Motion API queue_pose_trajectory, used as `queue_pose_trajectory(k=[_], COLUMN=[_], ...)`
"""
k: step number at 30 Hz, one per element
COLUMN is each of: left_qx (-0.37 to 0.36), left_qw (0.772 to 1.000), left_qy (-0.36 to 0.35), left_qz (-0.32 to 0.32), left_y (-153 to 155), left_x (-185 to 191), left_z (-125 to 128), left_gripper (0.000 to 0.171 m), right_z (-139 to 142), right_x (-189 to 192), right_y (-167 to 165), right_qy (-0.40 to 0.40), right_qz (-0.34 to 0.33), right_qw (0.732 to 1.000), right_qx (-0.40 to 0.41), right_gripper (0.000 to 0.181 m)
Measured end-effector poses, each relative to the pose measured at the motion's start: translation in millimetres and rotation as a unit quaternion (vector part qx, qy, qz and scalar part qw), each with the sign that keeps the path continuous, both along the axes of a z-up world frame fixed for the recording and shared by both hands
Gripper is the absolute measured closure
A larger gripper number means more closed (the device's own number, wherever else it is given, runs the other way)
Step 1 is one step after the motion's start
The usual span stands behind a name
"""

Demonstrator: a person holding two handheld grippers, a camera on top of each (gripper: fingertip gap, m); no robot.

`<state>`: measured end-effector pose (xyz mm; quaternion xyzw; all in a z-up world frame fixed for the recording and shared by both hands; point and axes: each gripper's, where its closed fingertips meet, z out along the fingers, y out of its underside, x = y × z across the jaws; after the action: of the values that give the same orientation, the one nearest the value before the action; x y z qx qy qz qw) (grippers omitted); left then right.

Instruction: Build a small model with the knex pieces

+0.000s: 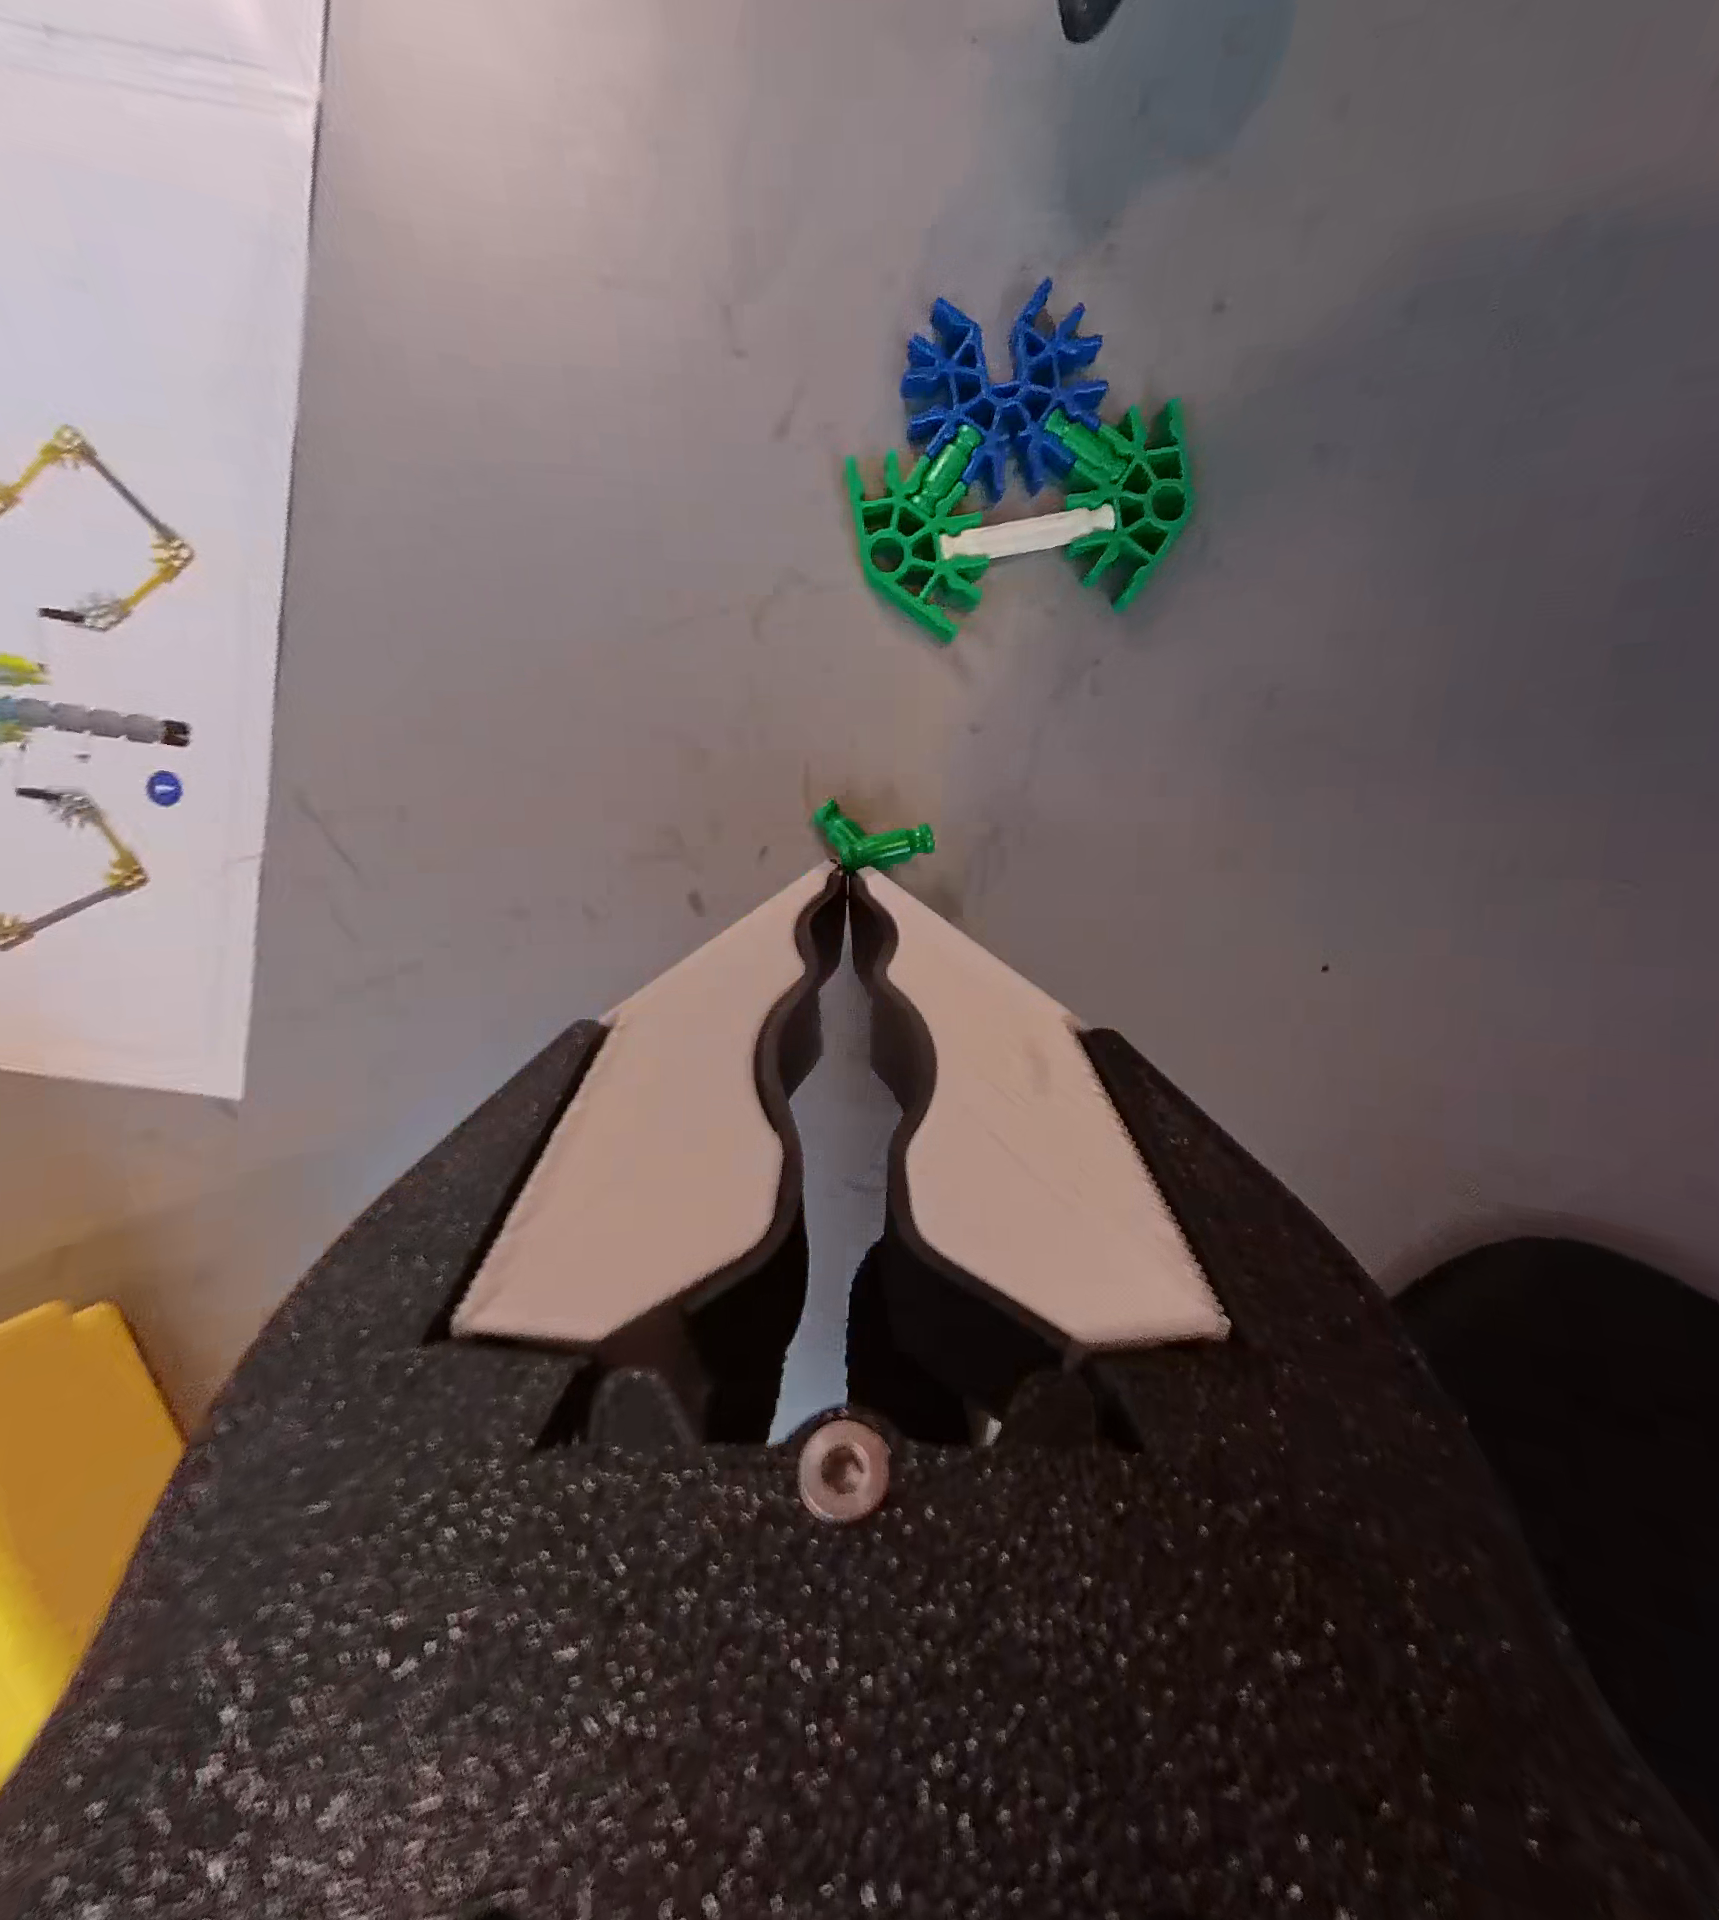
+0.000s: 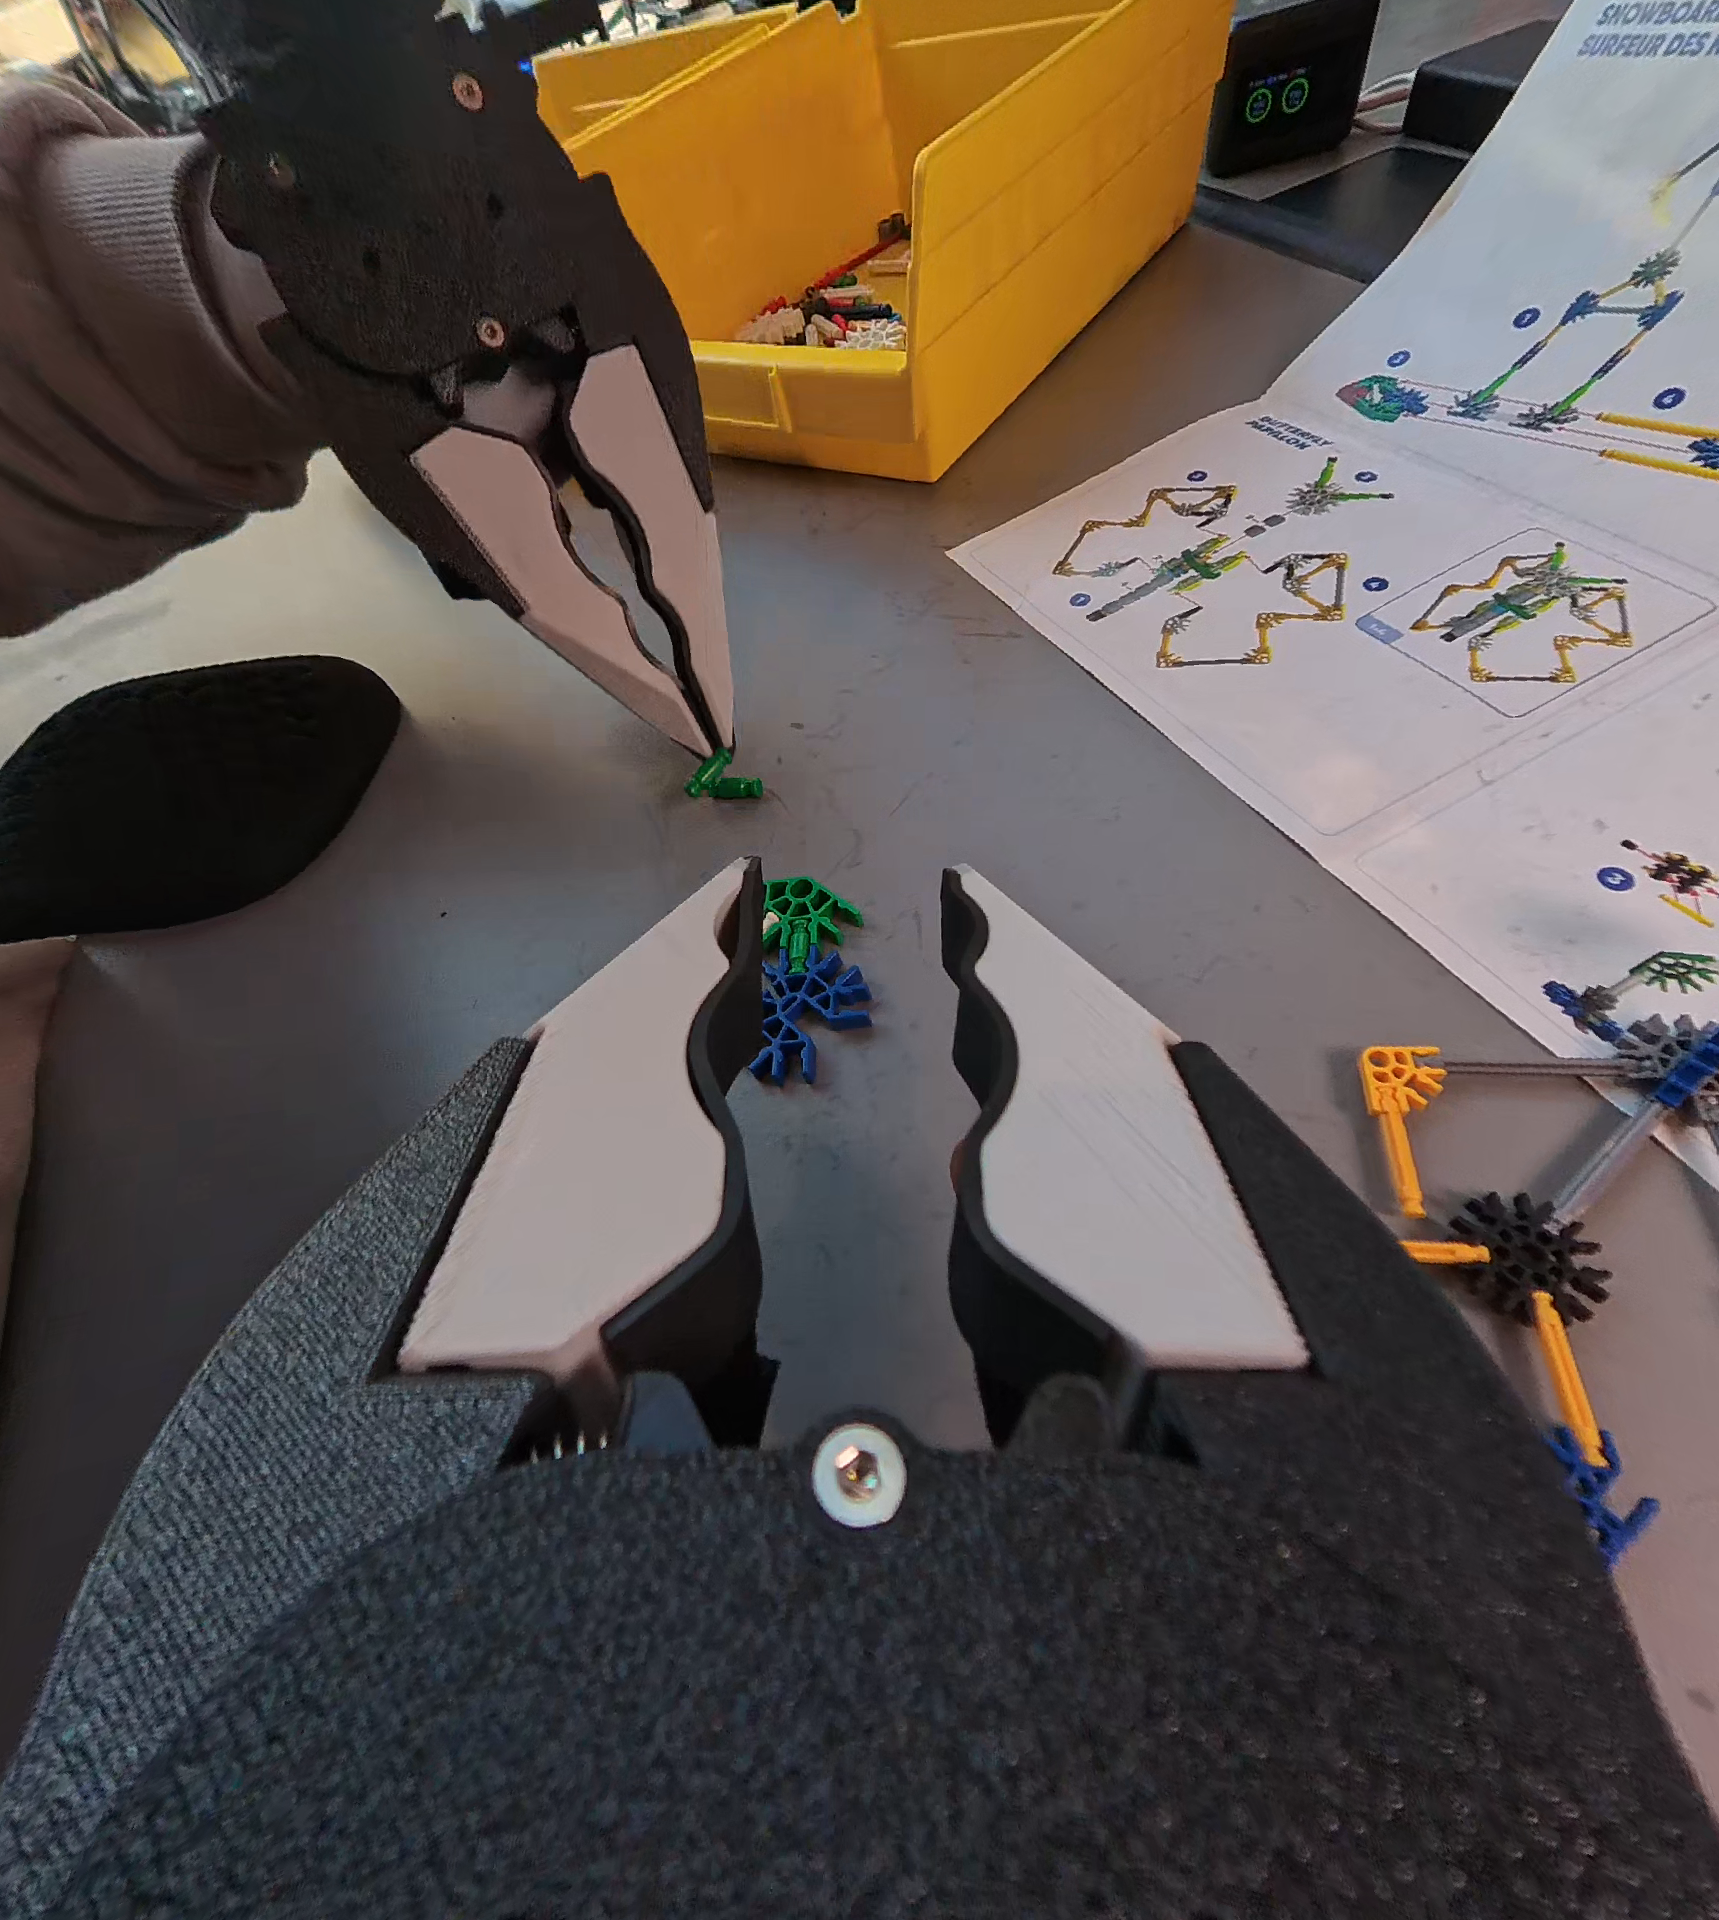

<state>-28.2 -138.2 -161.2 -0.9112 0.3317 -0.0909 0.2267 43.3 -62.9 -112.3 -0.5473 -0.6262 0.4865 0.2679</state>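
at left tool (image 1: 847,875): two green rods (image 1: 874,840)

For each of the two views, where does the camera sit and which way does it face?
Left wrist view: on the left gripper, looking down at the grey table; own fingers shut on a small green rod piece.
Right wrist view: on the right gripper, looking across the table to yellow bins; own open fingers and a sleeve show.
Shared: the green-and-blue connector assembly, the instruction sheet.
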Motion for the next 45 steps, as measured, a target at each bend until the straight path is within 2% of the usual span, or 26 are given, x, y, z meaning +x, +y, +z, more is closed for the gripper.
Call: queue_pose_trajectory(k=[6, 11, 15, 19, 22, 24, 27, 31, 34, 35, 36, 38, 40, 43, 45], left_qx=[0.011, 0.048, 0.076, 0.109, 0.107, 0.094, 0.088, 0.092, 0.102, 0.108, 0.117, 0.139, 0.148, 0.137, 0.128], left_qw=[1.000, 0.998, 0.996, 0.993, 0.993, 0.994, 0.992, 0.992, 0.991, 0.990, 0.989, 0.986, 0.982, 0.980, 0.979], left_qy=[-0.025, -0.036, -0.055, -0.031, -0.048, -0.060, -0.082, -0.083, -0.086, -0.086, -0.086, -0.090, -0.100, -0.118, -0.125], left_qz=[0.001, 0.004, 0.012, -0.008, -0.010, -0.017, -0.024, -0.030, -0.020, -0.010, 0.003, 0.033, 0.066, 0.088, 0.095], left_y=[-1, 5, 14, 25, 33, 33, 31, 26, 25, 26, 28, 33, 41, 47, 51], left_x=[15, 22, 24, 27, 29, 29, 32, 35, 35, 33, 31, 25, 23, 30, 37], left_z=[-4, 4, 9, 2, -3, -6, -7, -7, -5, -4, -2, 1, 3, 2, 1], left_gripper=[0.171, 0.171, 0.147, 0.141, 0.142, 0.146, 0.162, 0.168, 0.166, 0.165, 0.164, 0.162, 0.161, 0.160, 0.159], right_z=[-1, -4, -26, -52, -58, -58, -58, -58, -58, -58, -58, -56, -47, -30, -20], right_x=[0, 1, 9, 8, 2, 2, 9, 24, 24, 23, 22, 21, 17, 9, 10], right_y=[-2, -4, -23, -39, -41, -42, -40, -30, -31, -29, -26, -24, -29, -31, -28], right_qy=[-0.001, -0.009, -0.082, -0.170, -0.206, -0.223, -0.225, -0.229, -0.225, -0.229, -0.238, -0.258, -0.235, -0.185, -0.150], right_qz=[0.004, 0.007, 0.044, 0.042, 0.043, 0.085, 0.217, 0.385, 0.441, 0.445, 0.441, 0.416, 0.383, 0.292, 0.225], right_qw=[1.000, 1.000, 0.994, 0.974, 0.962, 0.954, 0.918, 0.834, 0.795, 0.786, 0.782, 0.801, 0.846, 0.917, 0.949], right_qx=[0.008, 0.013, 0.057, 0.144, 0.173, 0.183, 0.243, 0.323, 0.352, 0.363, 0.371, 0.345, 0.289, 0.198, 0.158], right_gripper=[0.149, 0.148, 0.134, 0.111, 0.114, 0.120, 0.120, 0.120, 0.119, 0.116, 0.103, 0.084, 0.083, 0.092, 0.096])
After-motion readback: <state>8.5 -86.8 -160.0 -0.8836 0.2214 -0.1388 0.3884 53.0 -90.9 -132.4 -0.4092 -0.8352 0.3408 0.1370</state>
